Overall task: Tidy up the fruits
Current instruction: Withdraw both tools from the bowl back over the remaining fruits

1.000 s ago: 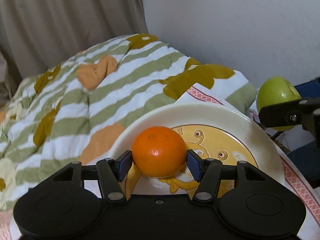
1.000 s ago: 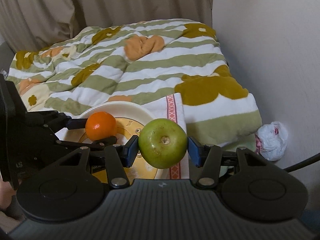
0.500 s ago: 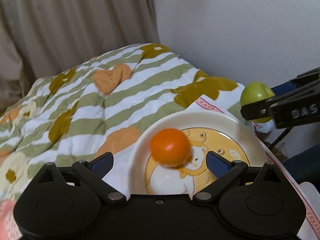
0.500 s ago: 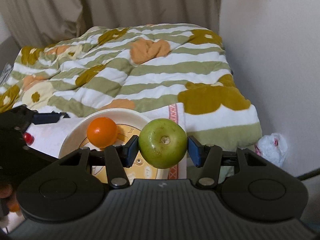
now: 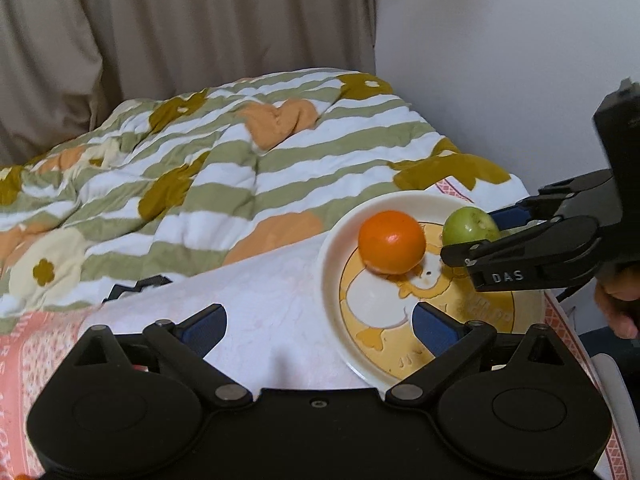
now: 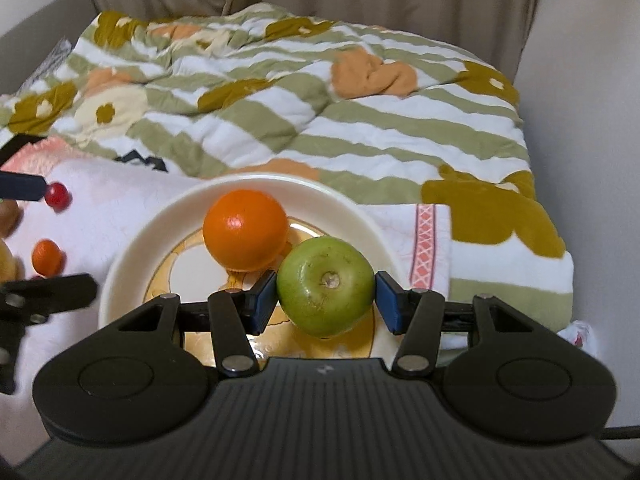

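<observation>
An orange (image 5: 391,241) (image 6: 245,234) rests on a cream plate with a duck picture (image 5: 332,280) (image 6: 132,256). My left gripper (image 5: 318,330) is open and empty, drawn back to the left of the plate. My right gripper (image 6: 326,294) (image 5: 476,236) is shut on a green apple (image 6: 326,285) (image 5: 469,225) and holds it over the plate, just right of the orange. Whether the apple touches the plate cannot be told.
The plate sits on a white and pink towel (image 5: 260,292) over a striped quilt (image 6: 320,92). Small red (image 6: 57,195) and orange (image 6: 47,256) fruits lie on the towel left of the plate. A wall (image 5: 520,60) stands at the right.
My left gripper opened, let the orange go onto the plate, and pulled back to the left. My right gripper carried the apple left and down over the plate beside the orange.
</observation>
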Motion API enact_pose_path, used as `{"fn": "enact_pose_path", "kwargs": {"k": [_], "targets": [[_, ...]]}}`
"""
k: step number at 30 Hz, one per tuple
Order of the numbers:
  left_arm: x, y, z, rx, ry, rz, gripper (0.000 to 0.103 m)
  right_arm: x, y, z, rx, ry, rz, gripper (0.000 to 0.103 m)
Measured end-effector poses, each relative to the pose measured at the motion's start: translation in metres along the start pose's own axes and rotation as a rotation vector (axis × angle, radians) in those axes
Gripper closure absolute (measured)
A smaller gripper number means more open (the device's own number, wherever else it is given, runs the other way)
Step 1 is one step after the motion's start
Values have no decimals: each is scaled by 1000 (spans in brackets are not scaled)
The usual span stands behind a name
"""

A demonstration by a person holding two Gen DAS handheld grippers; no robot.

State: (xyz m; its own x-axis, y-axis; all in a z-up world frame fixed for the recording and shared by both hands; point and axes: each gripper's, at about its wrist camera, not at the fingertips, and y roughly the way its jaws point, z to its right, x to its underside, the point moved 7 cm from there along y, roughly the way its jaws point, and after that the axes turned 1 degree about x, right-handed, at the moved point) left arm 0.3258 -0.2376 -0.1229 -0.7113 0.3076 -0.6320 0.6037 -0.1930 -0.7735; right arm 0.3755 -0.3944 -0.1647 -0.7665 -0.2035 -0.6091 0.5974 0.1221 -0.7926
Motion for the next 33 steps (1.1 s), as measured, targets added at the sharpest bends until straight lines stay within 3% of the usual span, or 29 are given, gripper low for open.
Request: {"fn": "enact_pose_path", "kwargs": {"k": [6,8,10,22,28,33], "targets": [[5,-8,-4,-11,-27,6,2,0,5,-5,9,-56,9,34],[6,-12,-4,-16,-32,8,2,-1,1,-7,10,-73,19,12],[7,-18,-4,-19,-38,16,2,-2,-7,-8,22,-83,41,0],[12,-67,-6,-54,-90,91,2,0,-72,-7,11,9,91,0],[19,-104,-9,-86,-131,151,2,4,-114,-22,-58,24,120,0],[35,-140,-18,-149,-165,185,2,5,-149,-45,-55,-11,151,0]]}}
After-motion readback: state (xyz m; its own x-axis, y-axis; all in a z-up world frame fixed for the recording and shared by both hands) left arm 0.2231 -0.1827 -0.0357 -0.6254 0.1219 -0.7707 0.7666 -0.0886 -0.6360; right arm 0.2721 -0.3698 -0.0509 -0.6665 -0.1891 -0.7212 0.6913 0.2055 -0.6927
